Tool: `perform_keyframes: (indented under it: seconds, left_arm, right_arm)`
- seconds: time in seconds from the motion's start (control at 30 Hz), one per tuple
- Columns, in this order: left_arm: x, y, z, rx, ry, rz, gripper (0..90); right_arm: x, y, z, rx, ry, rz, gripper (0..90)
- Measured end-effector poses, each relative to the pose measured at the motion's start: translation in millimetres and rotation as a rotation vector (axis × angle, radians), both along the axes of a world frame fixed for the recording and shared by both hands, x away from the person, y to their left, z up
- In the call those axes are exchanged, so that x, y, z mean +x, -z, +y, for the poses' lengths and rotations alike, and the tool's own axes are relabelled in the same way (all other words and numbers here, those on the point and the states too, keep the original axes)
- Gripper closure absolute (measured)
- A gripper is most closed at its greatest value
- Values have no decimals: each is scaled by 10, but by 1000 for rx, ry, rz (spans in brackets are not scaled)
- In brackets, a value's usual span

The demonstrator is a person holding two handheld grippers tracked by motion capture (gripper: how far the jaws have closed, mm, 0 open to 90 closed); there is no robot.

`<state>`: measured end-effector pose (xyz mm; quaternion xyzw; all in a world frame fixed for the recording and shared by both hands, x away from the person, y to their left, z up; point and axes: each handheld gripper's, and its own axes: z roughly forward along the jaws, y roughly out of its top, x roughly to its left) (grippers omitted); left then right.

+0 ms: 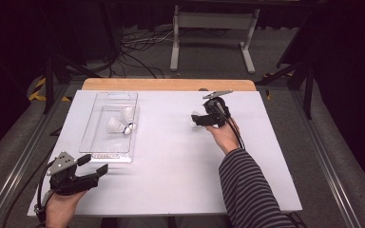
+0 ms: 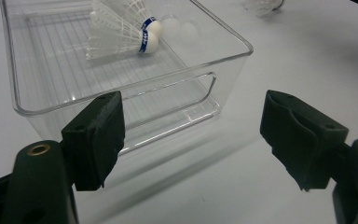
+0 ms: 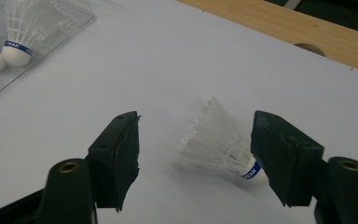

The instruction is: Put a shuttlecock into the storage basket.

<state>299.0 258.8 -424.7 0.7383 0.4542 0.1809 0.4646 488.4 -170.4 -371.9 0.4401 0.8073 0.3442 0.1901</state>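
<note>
A white shuttlecock (image 3: 216, 140) with a blue band lies on its side on the white table, between the jaws of my right gripper (image 3: 196, 154). Its cork end sits close by the right-hand jaw; the other jaw stands clear of the feathers. From above, that gripper (image 1: 196, 119) is at the table's far right with the shuttlecock (image 1: 195, 115) at its tips. A clear plastic tray (image 1: 109, 102) at the left holds two more shuttlecocks (image 1: 115, 126) (image 1: 129, 114). My left gripper (image 1: 96, 164) rests open just before the tray's near end (image 2: 223, 56), with nothing between its jaws.
A wooden strip (image 1: 168, 84) runs along the table's far edge, with a round hole (image 3: 310, 48) in it. Beyond stand a white frame (image 1: 214, 21) and cables (image 1: 138, 47) on the floor. White tabletop (image 1: 171, 156) lies between my two hands.
</note>
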Motion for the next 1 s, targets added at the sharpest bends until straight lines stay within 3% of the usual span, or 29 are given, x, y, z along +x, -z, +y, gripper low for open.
perform_keyframes:
  seconds: [0.13, 0.37, 0.83, 1.0]
  left_arm:
    - [-1, 0, -8, 4, 4, 0, 231]
    - [2, 6, -22, 2, 8, 6, 231]
    - [12, 9, -44, 18, 34, 2, 231]
    - [10, 9, -38, 13, 32, 0, 231]
  right_arm:
    - [60, 43, 46, -45, -4, 40, 342]
    - [147, 24, 103, -76, 10, 69, 366]
    - [328, 15, 298, -205, 37, 127, 455]
    - [380, 13, 354, -230, 56, 149, 486]
